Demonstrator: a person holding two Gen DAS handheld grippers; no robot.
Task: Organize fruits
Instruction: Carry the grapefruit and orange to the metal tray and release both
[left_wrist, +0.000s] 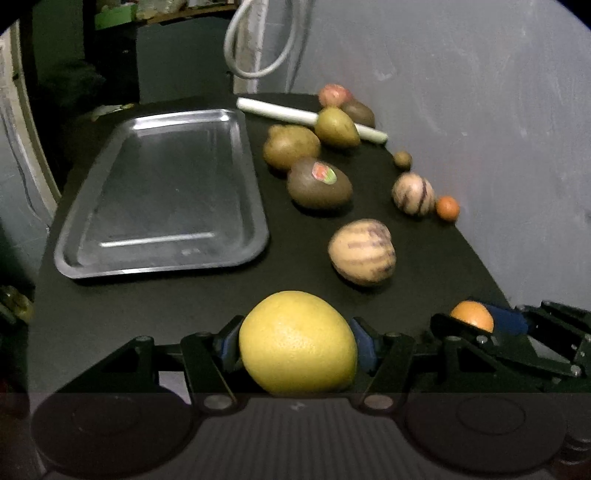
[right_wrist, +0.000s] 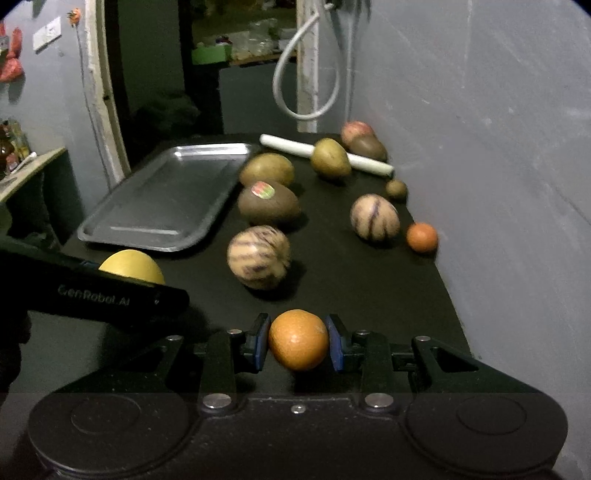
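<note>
Left gripper: closed on a large yellow citrus fruit, which is pinched between the blue pads at the near edge of the black table. In the right wrist view the same fruit is seen partly hidden behind the left gripper's black body.

Right gripper: closed on a small orange, the blue pads pressed against its two sides. The orange is held just above the near part of the table.

Metal tray: laid flat on the left part of the table; nothing is seen in it.

Striped pale fruits, two: the nearer is found in the middle of the table, the farther closer to the grey wall.

Small orange-red fruit: set just beside the farther striped fruit, on the wall side.

Brown fruit with a sticker: placed just to the right of the tray; a yellow-green fruit is seen touching it from behind.

Second yellow-green fruit: rested against a white rod lying across the far end of the table.

Reddish fruit and dark brown fruit: grouped at the far corner.

Small brown round fruit: set alone near the wall.

White cable loop: hung beyond the far end of the table.
</note>
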